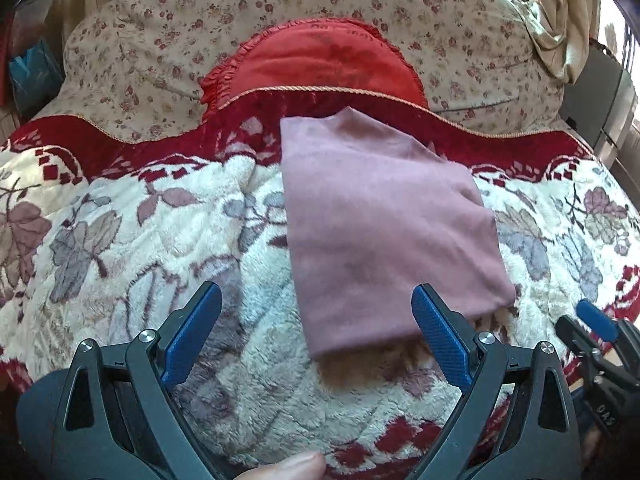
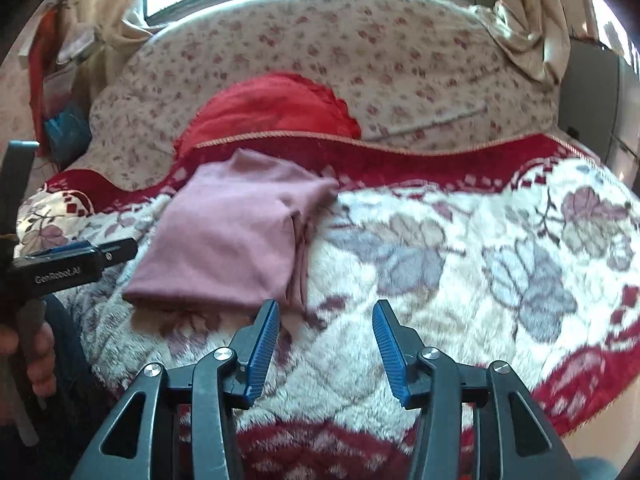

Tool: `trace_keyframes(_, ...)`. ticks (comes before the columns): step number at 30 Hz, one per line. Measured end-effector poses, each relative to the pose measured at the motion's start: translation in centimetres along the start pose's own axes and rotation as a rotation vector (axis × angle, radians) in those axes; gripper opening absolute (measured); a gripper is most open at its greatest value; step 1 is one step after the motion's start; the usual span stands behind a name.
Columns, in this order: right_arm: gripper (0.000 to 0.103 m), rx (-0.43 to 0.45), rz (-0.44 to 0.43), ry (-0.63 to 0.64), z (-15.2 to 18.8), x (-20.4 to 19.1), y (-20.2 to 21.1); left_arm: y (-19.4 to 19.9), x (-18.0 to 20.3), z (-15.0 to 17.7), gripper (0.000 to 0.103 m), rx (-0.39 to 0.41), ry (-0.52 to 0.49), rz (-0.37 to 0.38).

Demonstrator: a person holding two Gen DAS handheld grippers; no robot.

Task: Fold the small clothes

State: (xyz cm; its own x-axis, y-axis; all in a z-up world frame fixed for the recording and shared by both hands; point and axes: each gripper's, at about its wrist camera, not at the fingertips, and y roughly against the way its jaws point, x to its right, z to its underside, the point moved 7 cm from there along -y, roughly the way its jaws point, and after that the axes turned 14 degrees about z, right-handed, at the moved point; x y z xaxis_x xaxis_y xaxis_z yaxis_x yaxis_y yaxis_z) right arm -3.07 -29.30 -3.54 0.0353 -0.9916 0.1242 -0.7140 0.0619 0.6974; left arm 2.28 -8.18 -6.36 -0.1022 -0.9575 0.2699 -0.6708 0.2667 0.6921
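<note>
A dusty pink garment (image 1: pixel 384 216) lies folded into a rectangle on the plush flower-patterned blanket (image 1: pixel 120 240). My left gripper (image 1: pixel 316 300) stands wide open just in front of the garment's near edge; its right pad overlaps that edge in the view and nothing is pinched. In the right wrist view the same pink garment (image 2: pixel 236 232) lies to the left, its layered folded edge facing right. My right gripper (image 2: pixel 326 316) is open beside the garment's near right corner, and nothing lies between its blue pads. The left gripper's body (image 2: pixel 60 264) shows at the left edge there.
A red ruffled cushion (image 1: pixel 316 64) leans on a floral-covered backrest (image 1: pixel 280 0) behind the blanket. Curtains (image 2: pixel 528 24) and a bright window lie beyond. A fingertip (image 1: pixel 296 468) shows at the bottom edge, and a hand (image 2: pixel 36 356) grips the left tool's handle.
</note>
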Motion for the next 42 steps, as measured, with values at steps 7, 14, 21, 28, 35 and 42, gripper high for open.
trace_keyframes(7, 0.048, -0.043, -0.056, 0.027, 0.5, -1.9, -1.3, -0.6, 0.3, 0.5, 0.096, -0.023, -0.028, -0.001)
trace_keyframes(14, 0.065, -0.025, -0.045, 0.049, 0.4, -2.7, -1.2, -1.2, 0.2, 0.8, 0.096, -0.044, -0.026, 0.002)
trace_keyframes(21, 0.066, -0.059, 0.007, 0.042, 0.5, -1.9, -2.0, -1.8, 0.3, 1.3, 0.096, -0.077, -0.037, 0.015)
trace_keyframes(28, 0.066, -0.073, 0.016, 0.027, 0.8, -1.4, -2.2, -2.1, 0.7, 1.7, 0.096, -0.089, -0.046, 0.031)
trace_keyframes(35, 0.066, -0.071, 0.011, 0.028, 0.7, -1.5, -2.0, -2.3, 1.0, 2.0, 0.096, -0.098, -0.057, 0.033)
trace_keyframes(42, 0.066, -0.065, 0.008, 0.029, 0.6, -1.6, -1.9, -1.8, 1.1, 1.8, 0.096, -0.060, -0.039, 0.058)
